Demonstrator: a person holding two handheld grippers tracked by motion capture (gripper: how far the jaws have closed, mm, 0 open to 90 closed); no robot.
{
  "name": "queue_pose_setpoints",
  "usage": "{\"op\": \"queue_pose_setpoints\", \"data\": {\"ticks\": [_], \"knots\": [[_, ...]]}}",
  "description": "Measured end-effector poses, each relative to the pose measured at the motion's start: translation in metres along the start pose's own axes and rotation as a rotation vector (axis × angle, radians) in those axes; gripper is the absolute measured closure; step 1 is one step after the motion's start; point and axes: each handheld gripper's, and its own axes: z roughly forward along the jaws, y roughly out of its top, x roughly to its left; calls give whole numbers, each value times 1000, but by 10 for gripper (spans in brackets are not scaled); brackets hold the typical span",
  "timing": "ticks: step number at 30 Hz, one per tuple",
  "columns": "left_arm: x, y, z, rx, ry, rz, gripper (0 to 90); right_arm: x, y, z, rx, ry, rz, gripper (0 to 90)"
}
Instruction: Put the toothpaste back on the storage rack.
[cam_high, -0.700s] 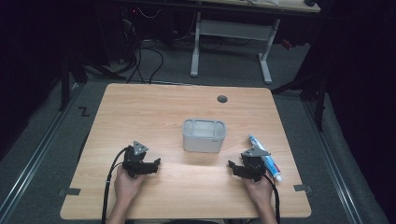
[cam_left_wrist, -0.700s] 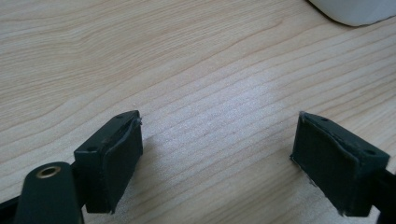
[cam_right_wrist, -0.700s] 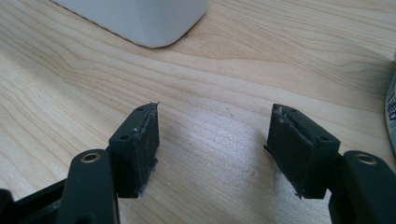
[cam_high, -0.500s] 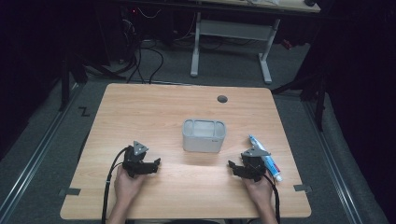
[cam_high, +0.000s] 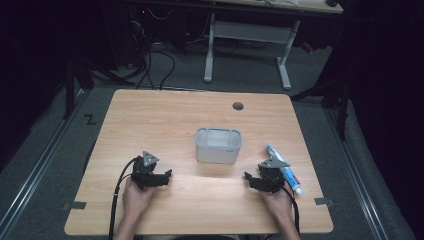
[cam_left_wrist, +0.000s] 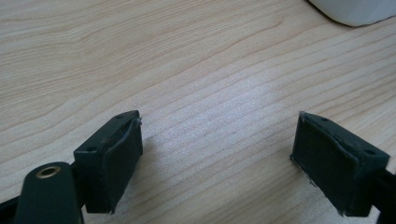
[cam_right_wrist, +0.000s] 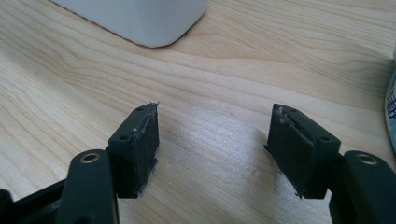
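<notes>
High view, worktop (cam_high: 165, 120): pale wood-grain rectangle with rounded corners and a small dark round hole (cam_high: 238, 106) near the far edge; most of the surface is bare, with wide open room on the left half and along the far side.
Floor: grey, with a white desk frame (cam_high: 247, 42) and dark cables beyond the far edge.
Bin (cam_high: 218, 145): a translucent whitish plastic box with rounded corners, open on top, standing at the worktop's middle; its inside looks split in two, and I cannot tell what is in it. In the left gripper view its rounded white corner (cam_left_wrist: 355, 10) shows at the upper right; in the right gripper view its base (cam_right_wrist: 140, 21) shows at the upper left.
Tube (cam_high: 284, 169): a slim blue-and-white tube lying flat near the right edge, just beside the right gripper, well apart from the bin.
Left gripper (cam_high: 167, 174): black, held low over the near left of the worktop; its flat matte fingers (cam_left_wrist: 112, 161) are spread wide, with bare wood between them.
Right gripper (cam_high: 248, 178): black, at the near right; fingers (cam_right_wrist: 137, 149) released, apart, grasping nothing.
</notes>
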Motion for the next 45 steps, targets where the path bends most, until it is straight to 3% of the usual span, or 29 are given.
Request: {"op": "queue_pose_setpoints", "data": {"ticks": [3,7,16,20,22,35,45], "knots": [[0,0,0,0,1,0,162,-1,-1,-2,4,3,4,369],[0,0,0,1,1,1,163,-5,-1,-3,1,12,47,380],[0,0,0,2,4,0,164,-9,-5,-15,-20,-2,63,414],[0,0,-1,2,5,-3,171,-9,-6,-22,-33,-21,52,445],[0,0,-1,1,6,-3,174,-9,-7,-28,-63,-62,47,471],[0,-1,-1,-3,13,-9,187,-13,-14,-49,-88,-59,50,523],[0,-1,-1,-3,13,-10,188,-19,-9,-69,-125,-64,37,561]]}}
